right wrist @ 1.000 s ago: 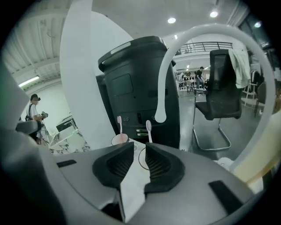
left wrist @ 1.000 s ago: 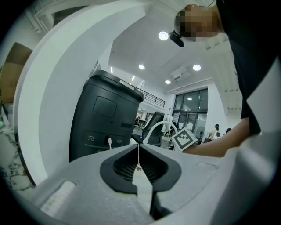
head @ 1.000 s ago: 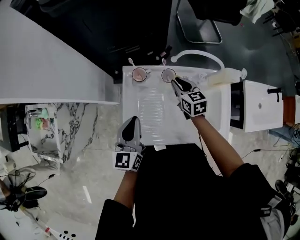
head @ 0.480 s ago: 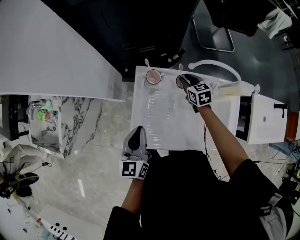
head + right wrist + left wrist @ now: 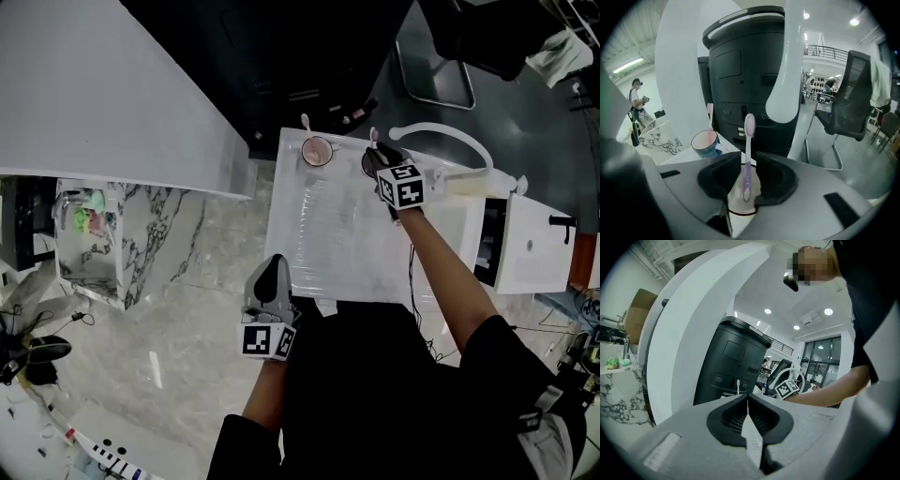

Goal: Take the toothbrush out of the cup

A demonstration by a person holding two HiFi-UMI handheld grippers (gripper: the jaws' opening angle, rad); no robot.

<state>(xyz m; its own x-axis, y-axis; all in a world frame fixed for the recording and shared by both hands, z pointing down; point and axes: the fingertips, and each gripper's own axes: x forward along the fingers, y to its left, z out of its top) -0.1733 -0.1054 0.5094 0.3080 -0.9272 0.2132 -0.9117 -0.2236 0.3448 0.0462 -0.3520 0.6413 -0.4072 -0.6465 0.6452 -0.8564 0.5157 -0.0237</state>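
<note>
Blue cup (image 5: 704,143) with another brush (image 5: 709,115) stands near the toothbrush (image 5: 748,136).

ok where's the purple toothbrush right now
In the right gripper view, the purple toothbrush stands upright in the pale cup, between the right gripper's open jaws, right of the blue cup.

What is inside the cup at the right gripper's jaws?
A lilac toothbrush stands in the cup, bristles up. The cup's bottom and any other content are hidden behind jaws of the right gripper.
</note>
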